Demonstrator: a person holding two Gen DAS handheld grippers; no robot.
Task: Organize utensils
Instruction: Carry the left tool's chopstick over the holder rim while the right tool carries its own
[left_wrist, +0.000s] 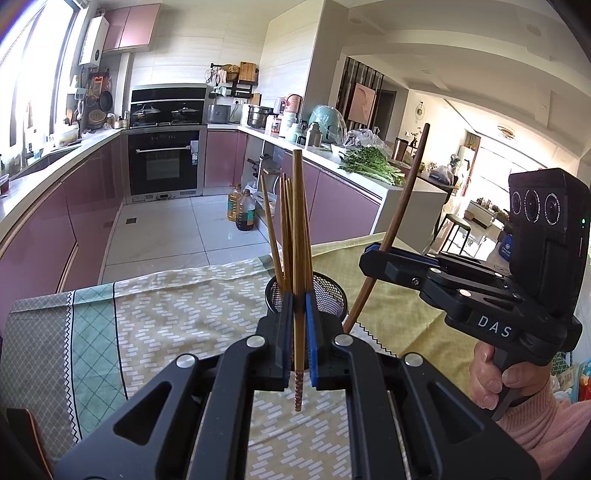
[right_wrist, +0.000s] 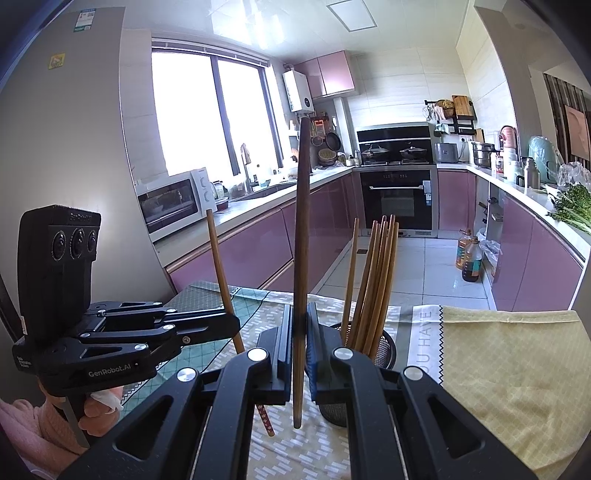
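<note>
A black mesh utensil holder (left_wrist: 327, 295) stands on the patterned tablecloth, holding several wooden chopsticks (left_wrist: 282, 229). My left gripper (left_wrist: 299, 321) is shut on a light wooden chopstick (left_wrist: 298, 221), held upright just in front of the holder. My right gripper (left_wrist: 375, 253) is shut on a dark wooden chopstick (left_wrist: 400, 206), to the right of the holder. In the right wrist view my right gripper (right_wrist: 300, 332) grips the dark chopstick (right_wrist: 301, 240) upright, the holder (right_wrist: 384, 350) sits just right of it, and the left gripper (right_wrist: 231, 325) holds its chopstick (right_wrist: 219, 266) at left.
The table carries a green-yellow patterned cloth (left_wrist: 166, 325) and a yellow towel (right_wrist: 517, 369). Beyond its far edge lie the kitchen floor, oil bottles (left_wrist: 243, 206), purple cabinets and an oven (left_wrist: 164, 162). Greens (left_wrist: 369, 166) lie on the right counter.
</note>
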